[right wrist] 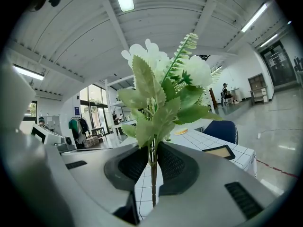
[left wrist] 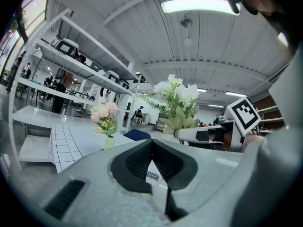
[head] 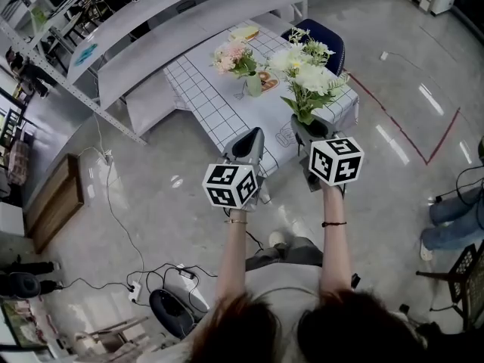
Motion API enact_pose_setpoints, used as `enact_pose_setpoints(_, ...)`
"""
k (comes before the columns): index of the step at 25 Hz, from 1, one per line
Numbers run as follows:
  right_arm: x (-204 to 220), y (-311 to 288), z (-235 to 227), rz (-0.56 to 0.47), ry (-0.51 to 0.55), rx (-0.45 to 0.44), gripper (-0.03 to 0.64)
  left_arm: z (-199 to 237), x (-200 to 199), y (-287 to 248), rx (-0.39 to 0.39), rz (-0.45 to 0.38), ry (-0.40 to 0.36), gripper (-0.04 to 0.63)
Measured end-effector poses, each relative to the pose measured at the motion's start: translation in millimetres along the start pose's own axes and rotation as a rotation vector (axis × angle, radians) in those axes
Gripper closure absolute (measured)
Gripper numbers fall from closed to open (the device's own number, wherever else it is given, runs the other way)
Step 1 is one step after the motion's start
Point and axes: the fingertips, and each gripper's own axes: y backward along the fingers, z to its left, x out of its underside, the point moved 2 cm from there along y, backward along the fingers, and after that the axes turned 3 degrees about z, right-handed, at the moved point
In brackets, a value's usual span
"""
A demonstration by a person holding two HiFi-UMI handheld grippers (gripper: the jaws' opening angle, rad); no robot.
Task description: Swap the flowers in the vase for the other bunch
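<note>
A white-and-green flower bunch [head: 306, 78] stands upright in my right gripper [head: 309, 131], which is shut on its stem [right wrist: 152, 167] near the table's front edge. On the grid-patterned table [head: 219, 108] a small pale green vase [head: 254, 85] holds a pink bunch [head: 233, 57]. My left gripper [head: 252, 138] hangs shut and empty just left of the right one, short of the table. In the left gripper view its jaws [left wrist: 151, 142] are pressed together, with the vase [left wrist: 109, 142] and pink flowers [left wrist: 105, 113] ahead and the white bunch [left wrist: 176, 98] to the right.
White shelving [head: 151, 29] runs behind and left of the table. A blue chair [head: 325, 36] stands at its far side. A plate [head: 266, 80] and a yellow item [head: 243, 32] lie on the cloth. Cables [head: 136, 278] trail on the floor; a person's legs [head: 454, 218] show at right.
</note>
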Motion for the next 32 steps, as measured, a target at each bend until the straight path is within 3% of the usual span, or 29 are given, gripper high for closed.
enact_pose_setpoints(10,-10,-23,-5,-0.007,0.011,-0.011,0.56,17,-9,-17,0.012,-0.003,0.001,0.584)
enact_pose_setpoints(32,-64,-112,-81,-0.011,0.029,-0.233,0.561,56,-29,-114,-0.175,-0.059,0.08,0.584)
